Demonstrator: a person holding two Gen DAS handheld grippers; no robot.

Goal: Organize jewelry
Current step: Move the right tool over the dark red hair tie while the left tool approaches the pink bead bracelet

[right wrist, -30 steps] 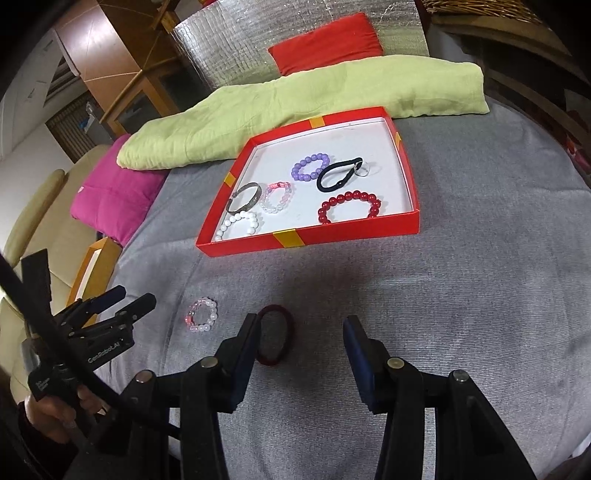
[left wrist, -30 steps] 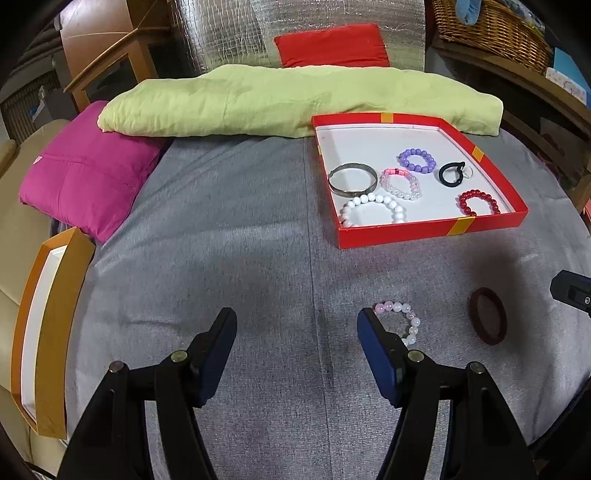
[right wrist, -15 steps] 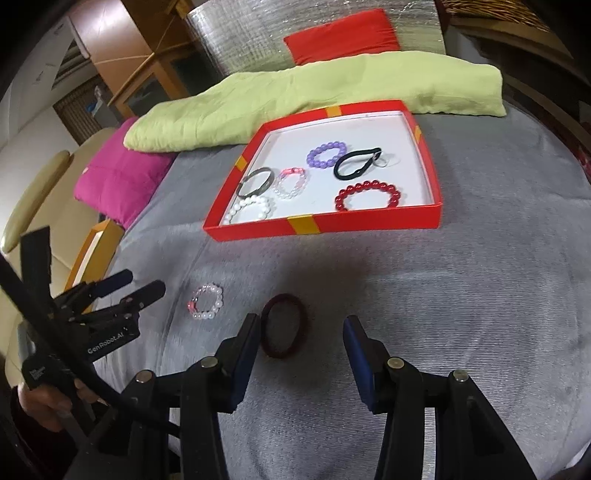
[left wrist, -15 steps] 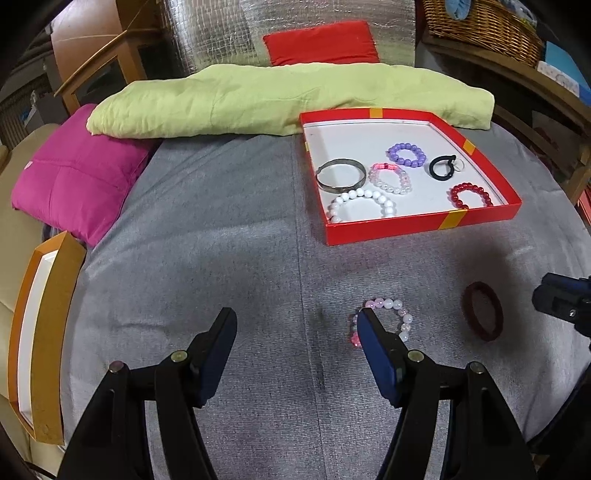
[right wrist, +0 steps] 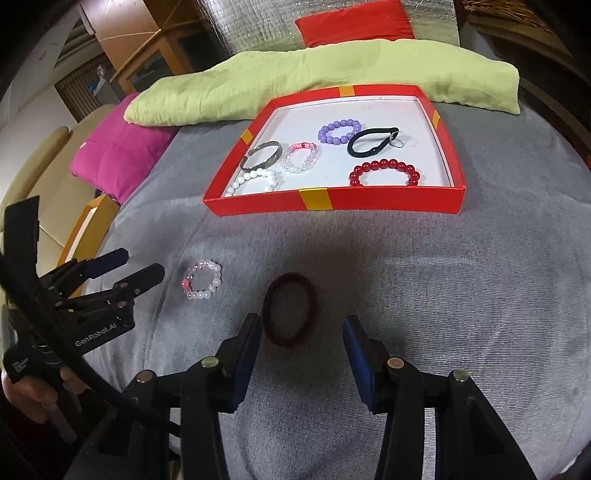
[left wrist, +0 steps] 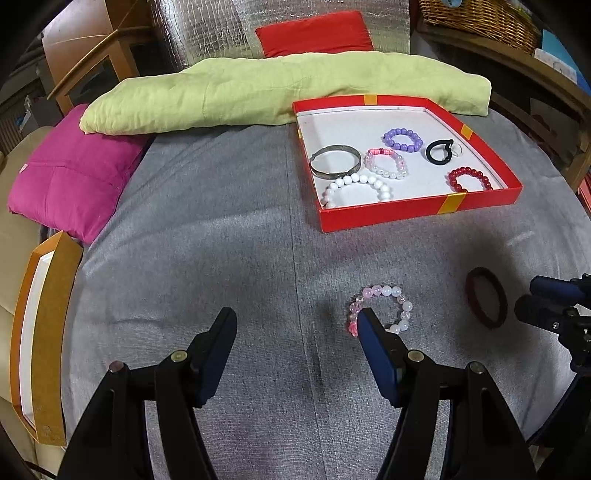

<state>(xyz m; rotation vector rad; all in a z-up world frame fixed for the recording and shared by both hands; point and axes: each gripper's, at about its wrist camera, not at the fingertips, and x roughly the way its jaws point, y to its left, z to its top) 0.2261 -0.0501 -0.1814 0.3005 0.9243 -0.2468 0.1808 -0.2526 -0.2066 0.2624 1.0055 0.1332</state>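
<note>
A pink and white bead bracelet (left wrist: pixel 380 308) lies on the grey cloth, just beyond the right finger of my open, empty left gripper (left wrist: pixel 297 325); it also shows in the right wrist view (right wrist: pixel 202 279). A dark red hair band (right wrist: pixel 290 308) lies between and just ahead of the fingers of my open, empty right gripper (right wrist: pixel 303 334); it shows in the left wrist view (left wrist: pixel 485 297) too. A red tray (left wrist: pixel 417 210) with a white floor holds several bracelets and a black hair tie (left wrist: pixel 439 151).
A long green cushion (left wrist: pixel 280 92) lies behind the tray, a magenta pillow (left wrist: pixel 70 181) at the left and a red cushion (left wrist: pixel 314 33) at the back. An orange box (left wrist: pixel 40 332) stands at the left edge. A wicker basket (left wrist: pixel 480 18) sits on a shelf at the right.
Both grippers have shifted left and forward a little, both still open. The bead bracelet now shows more fully past my left gripper's right finger. The hair band now lies between my right gripper's fingers.
</note>
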